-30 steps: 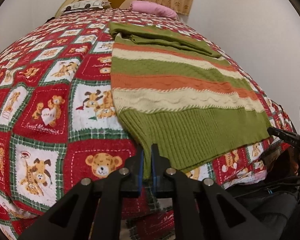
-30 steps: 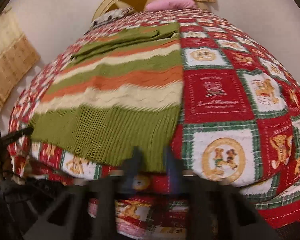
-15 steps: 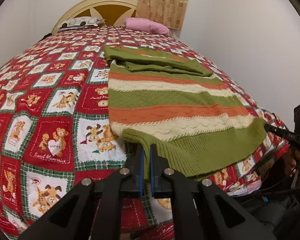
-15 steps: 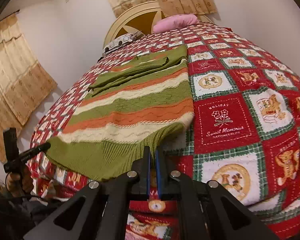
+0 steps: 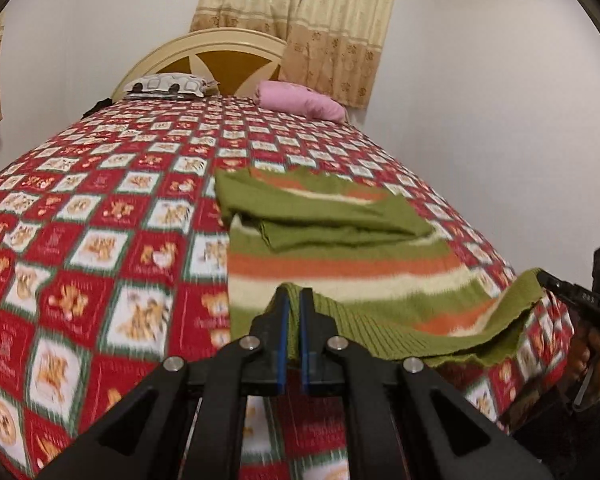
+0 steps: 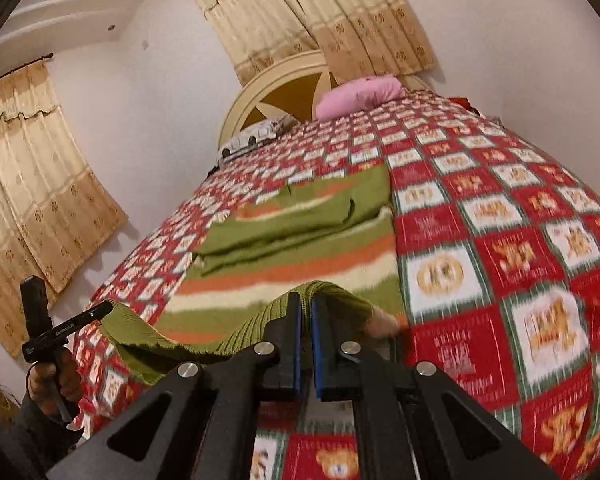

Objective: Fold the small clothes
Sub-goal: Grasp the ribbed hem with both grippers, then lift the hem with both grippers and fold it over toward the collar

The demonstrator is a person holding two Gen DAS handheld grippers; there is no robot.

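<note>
Both grippers are clamped on the ribbed green hem of the striped sweater (image 5: pixel 340 264), one at each bottom corner. Left gripper (image 5: pixel 294 300): jaws closed, knit pinched between the blue pads at the hem's left corner. Right gripper (image 6: pixel 306 304): jaws closed on the right corner in the same way.

The sweater lies on the quilt (image 5: pixel 100 240) of the bed, toward the bed's right side, collar end pointing at the headboard (image 5: pixel 204 60). Its sleeves are already folded in across the chest. The hem is lifted off the quilt and sags in a shallow curve between the two grips; the rest of the body lies flat.

Key relation: the sweater's long axis runs straight ahead from both grippers, hem nearest, collar farthest. Each hand is equally near its own corner, so neither leads.

Judgement: the step in hand is the hem-to-collar fold. The next move likely calls for carrying both corners forward together, level with each other, and laying the hem over the folded sleeves.

Risk: uneven travel would skew the fold; the slack middle could bunch.
</note>
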